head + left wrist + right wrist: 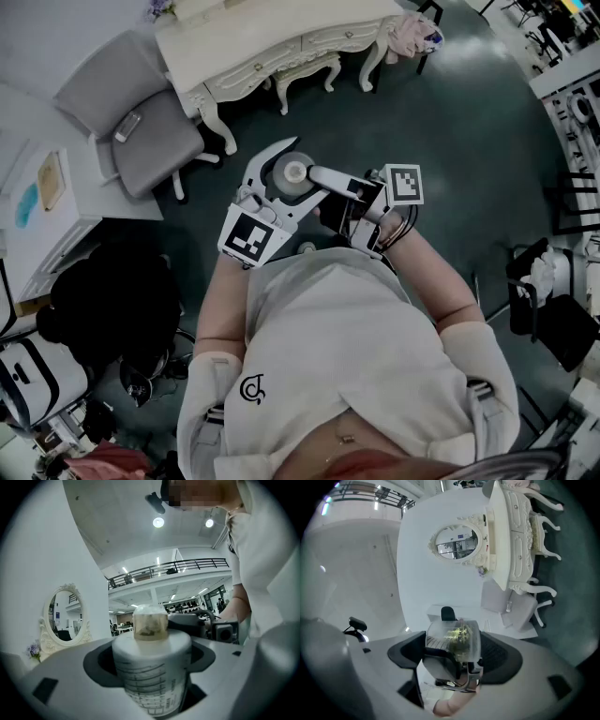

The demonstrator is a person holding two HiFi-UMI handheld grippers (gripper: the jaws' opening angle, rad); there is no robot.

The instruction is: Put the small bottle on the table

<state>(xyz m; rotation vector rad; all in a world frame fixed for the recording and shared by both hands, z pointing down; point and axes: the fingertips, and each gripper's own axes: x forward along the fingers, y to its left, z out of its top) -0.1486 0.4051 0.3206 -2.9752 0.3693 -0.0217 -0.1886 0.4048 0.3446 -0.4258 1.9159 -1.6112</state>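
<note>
The left hand-held gripper (151, 681) is clamping the white body of the small bottle (151, 660). In its own view the body is filling the gap between the two jaws and is standing upright there, with a printed grid on its side. The pale, half-clear cap (150, 626) is rising above the jaws.

The right hand-held gripper (454, 665) is keeping its jaws wide apart. In its view the cap is showing in the middle between the dark pads (405, 653), and I am not seeing the pads pressing on it. In the head view this gripper is coming in from the right, and the tip of its jaw is lying just beside the cap. The left one is reaching in from the lower left.

Both are being held close together at the centre of the head view, in front of the person's white shirt (347, 337), so the bottle is hanging in the air over the dark floor (469, 122).

The cream table (281, 37) with carved legs is standing at the top of the head view, well apart from the bottle. A matching stool (305, 67) is sitting half under it. A grey chair (141, 122) is standing at the upper left. An oval mirror (457, 542) in a white frame is showing at the upper middle of the right gripper view.
</note>
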